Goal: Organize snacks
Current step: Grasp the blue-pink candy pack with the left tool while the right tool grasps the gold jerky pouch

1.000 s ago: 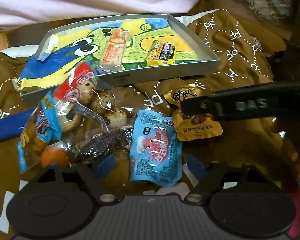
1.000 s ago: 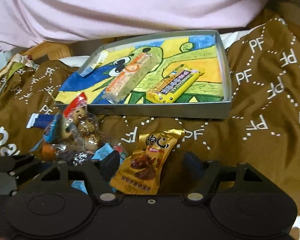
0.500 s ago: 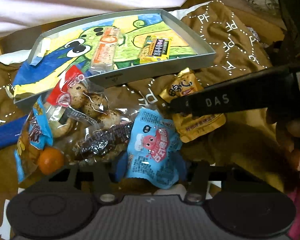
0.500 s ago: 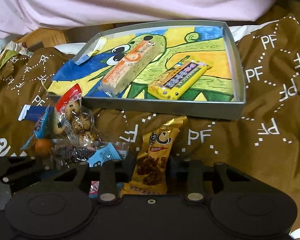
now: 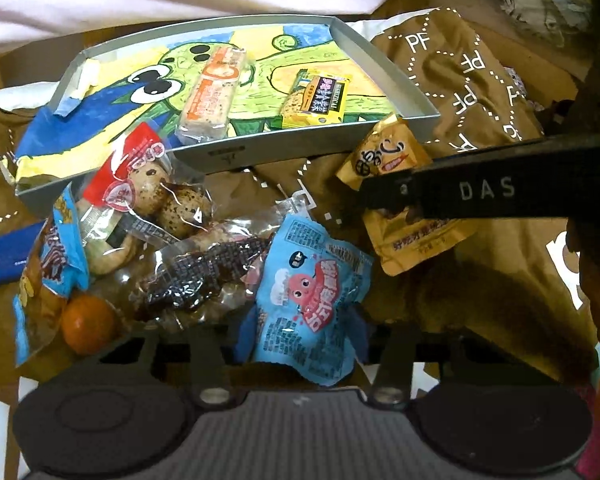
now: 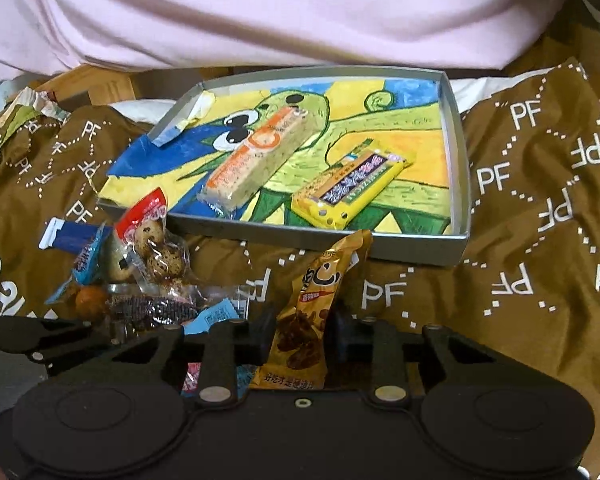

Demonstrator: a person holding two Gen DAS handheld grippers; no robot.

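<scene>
My left gripper [image 5: 302,330] is shut on a light blue snack packet [image 5: 310,300] with a red cartoon on it. My right gripper [image 6: 300,334] is shut on a gold snack packet [image 6: 312,312], lifted off the cloth; the same gold packet [image 5: 404,216] shows in the left wrist view under the right gripper's black finger [image 5: 480,196]. Beyond both stands a grey tray [image 6: 458,184] with a green cartoon lining, holding an orange-white bar [image 6: 256,160] and a yellow bar [image 6: 348,188]. The tray [image 5: 384,68] also fills the top of the left wrist view.
A heap of snacks lies left of the grippers: a clear pack of speckled eggs [image 5: 160,200], a dark strip in clear wrap [image 5: 204,272], a blue-orange bag [image 5: 48,256], a small orange ball [image 5: 86,324]. Brown patterned cloth [image 6: 540,240] covers the surface. A person's pink garment [image 6: 300,8] is behind the tray.
Both grippers have closed from open onto their packets: the left on the light blue one, the right on the gold one. The gold packet has tilted up off the cloth.
</scene>
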